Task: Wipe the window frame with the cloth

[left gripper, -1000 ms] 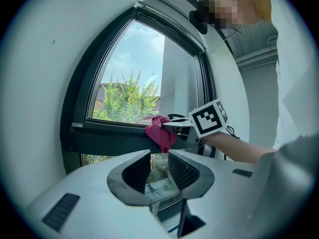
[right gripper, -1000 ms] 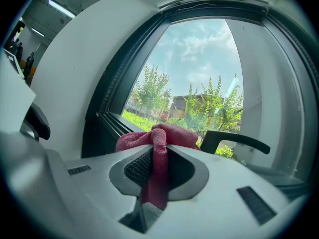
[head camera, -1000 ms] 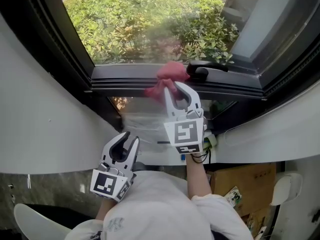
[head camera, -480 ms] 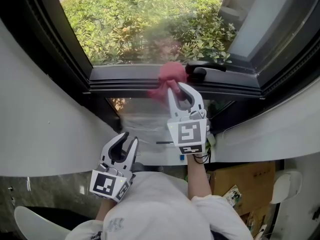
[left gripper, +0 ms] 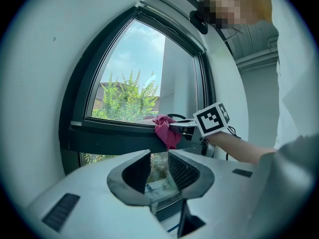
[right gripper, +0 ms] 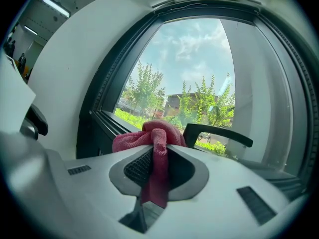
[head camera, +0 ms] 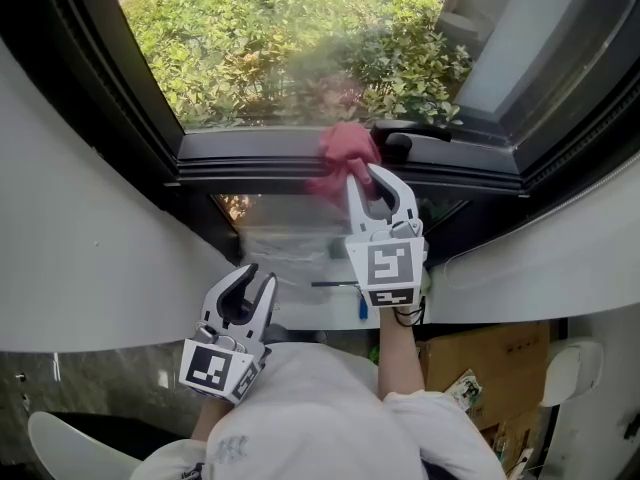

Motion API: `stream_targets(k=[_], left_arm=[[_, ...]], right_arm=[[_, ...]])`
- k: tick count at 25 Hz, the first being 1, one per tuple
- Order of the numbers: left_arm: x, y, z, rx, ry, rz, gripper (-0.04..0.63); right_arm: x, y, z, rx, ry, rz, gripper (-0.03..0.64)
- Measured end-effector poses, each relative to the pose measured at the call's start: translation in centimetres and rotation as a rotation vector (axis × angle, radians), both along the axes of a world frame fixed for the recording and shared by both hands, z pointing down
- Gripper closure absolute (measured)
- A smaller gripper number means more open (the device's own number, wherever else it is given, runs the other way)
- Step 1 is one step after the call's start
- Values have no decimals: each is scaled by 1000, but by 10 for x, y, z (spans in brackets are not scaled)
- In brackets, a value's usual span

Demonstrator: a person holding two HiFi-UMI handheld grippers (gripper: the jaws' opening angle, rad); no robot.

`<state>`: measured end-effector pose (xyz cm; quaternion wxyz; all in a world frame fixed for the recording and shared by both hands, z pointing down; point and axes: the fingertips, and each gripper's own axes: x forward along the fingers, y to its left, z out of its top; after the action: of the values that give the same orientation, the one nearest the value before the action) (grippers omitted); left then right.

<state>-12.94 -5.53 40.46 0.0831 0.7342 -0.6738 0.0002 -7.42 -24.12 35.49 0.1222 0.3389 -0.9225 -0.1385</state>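
Your right gripper [head camera: 366, 176] is up at the window, and its jaws are pinched tight on the pink cloth [head camera: 345, 152]. In the right gripper view, the cloth runs down between the two jaws and bunches into a soft ball past their tips. That ball is pressed on the dark window frame [head camera: 250, 163], on the long bar under the big pane of glass. The cloth sits right beside the black handle [head camera: 412, 140], on its left. I cannot tell if the two touch.

Your left gripper [head camera: 258, 276] is low down, close to your body and well apart from the frame. It points up at the window. Its jaws are a little way apart, with a thin gap, and nothing is between them. In the left gripper view, you look through that gap at the small lower pane. Your other gripper and the pink cloth are up ahead on the bar.

Green bushes [head camera: 280, 38] fill the glass outside. White wall [head camera: 90, 258] curves round both sides of the window. A brown cardboard box [head camera: 490, 363] sits low on your right, under the white ledge
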Motion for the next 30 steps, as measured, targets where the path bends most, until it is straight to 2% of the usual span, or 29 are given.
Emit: stream_targets(k=[30], left_arm=[[7, -7, -4, 1, -8, -16, 480]], right_arm=[[37, -18, -1, 1, -14, 47, 545]])
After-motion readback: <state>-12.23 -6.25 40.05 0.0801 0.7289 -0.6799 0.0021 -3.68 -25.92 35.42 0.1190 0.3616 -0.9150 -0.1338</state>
